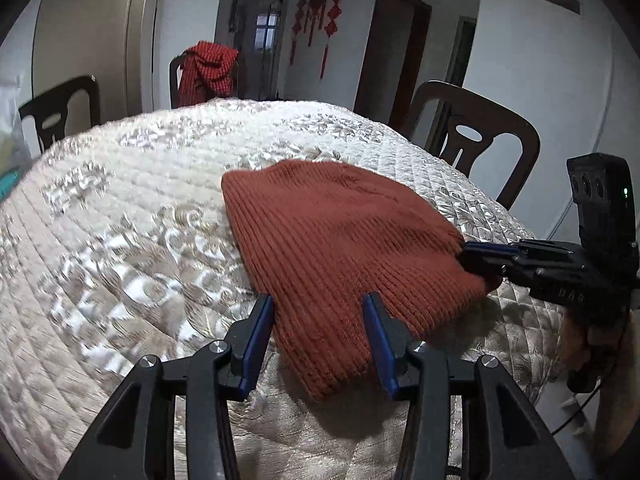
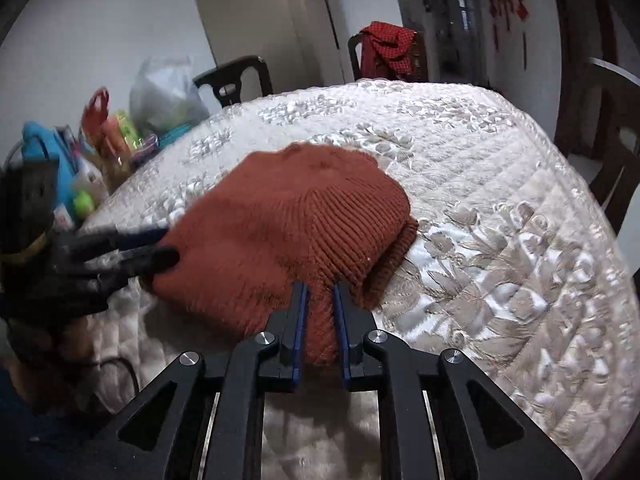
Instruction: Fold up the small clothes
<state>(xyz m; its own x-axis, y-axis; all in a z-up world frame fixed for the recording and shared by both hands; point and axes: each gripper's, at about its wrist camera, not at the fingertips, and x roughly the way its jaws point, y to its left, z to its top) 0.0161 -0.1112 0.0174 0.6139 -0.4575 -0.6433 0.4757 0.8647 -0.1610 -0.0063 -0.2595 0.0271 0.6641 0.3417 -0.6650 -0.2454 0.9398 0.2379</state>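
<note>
A rust-red knitted hat (image 1: 340, 236) lies flat on the quilted cream table cover (image 1: 120, 240), with its open brim towards me. My left gripper (image 1: 320, 300) stands open over the hat's near left corner; one blue pad sits at the hat's edge and the other rests on top of the knit. The right gripper (image 2: 320, 290) is shut on the hat (image 2: 288, 216), a ridge of brim pinched between its pads. It shows in the left wrist view as the right gripper (image 1: 466, 256), at the hat's right corner. The left gripper (image 2: 168, 244) is blurred in the right wrist view.
Dark chairs (image 1: 476, 136) ring the table, and one at the far side carries a red checked garment (image 1: 206, 72). Bottles, a blue thing and a plastic bag (image 2: 164, 96) crowd the table's left edge. The cover (image 2: 500, 208) to the right of the hat is bare.
</note>
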